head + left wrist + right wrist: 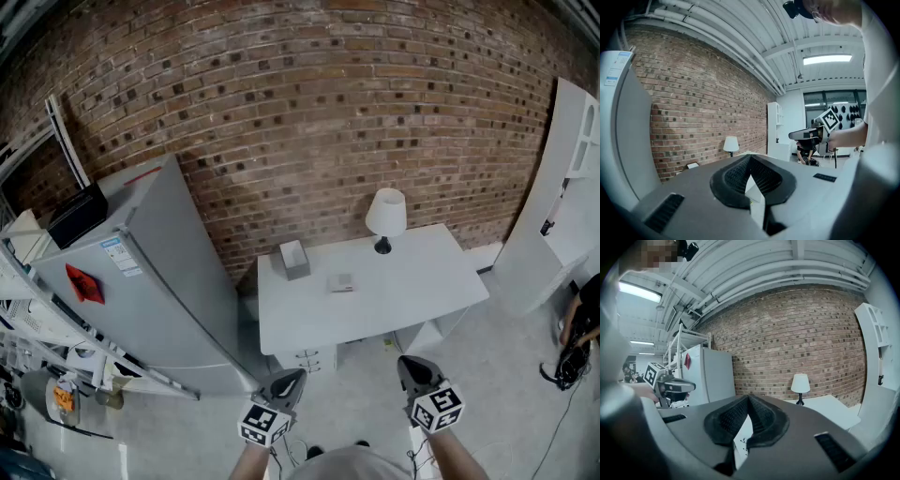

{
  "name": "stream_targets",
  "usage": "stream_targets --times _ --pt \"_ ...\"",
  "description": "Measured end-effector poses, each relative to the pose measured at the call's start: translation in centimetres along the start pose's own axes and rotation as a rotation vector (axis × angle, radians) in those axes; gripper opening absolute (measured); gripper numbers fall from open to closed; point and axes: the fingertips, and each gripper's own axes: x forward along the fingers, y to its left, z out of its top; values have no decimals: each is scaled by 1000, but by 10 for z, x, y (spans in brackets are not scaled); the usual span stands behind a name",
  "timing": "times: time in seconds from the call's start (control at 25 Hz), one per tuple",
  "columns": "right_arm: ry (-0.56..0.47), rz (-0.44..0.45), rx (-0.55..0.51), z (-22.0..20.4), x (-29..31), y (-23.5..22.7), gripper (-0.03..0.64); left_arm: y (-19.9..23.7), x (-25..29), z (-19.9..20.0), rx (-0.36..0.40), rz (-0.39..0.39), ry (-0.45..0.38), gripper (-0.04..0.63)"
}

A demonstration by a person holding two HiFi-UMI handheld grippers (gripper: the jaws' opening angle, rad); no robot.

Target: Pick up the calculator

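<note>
Ahead, white table [403, 291] against brick wall [328, 112]; left gripper [292, 380], right gripper [412, 367] clenched empty.

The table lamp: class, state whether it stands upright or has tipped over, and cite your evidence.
Upright. The lamp stands on its dark base on the white table, stem vertical, shade on top.

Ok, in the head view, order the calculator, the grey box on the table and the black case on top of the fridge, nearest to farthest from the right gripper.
From the right gripper:
1. calculator, middle of the table, ahead and slightly left.
2. grey box, further back and left on the table.
3. black case, atop the fridge, far left.
</note>
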Motion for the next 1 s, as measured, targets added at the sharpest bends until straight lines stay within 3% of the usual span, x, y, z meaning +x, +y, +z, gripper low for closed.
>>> stream_targets --times 0.92,1.0 --pt "8 51 21 -4 -5 -7 11 -16 13 1 -12 12 -9 14" --pt "9 53 23 -4 -6 -10 11 -18 16 -1 -16 16 -5 48"
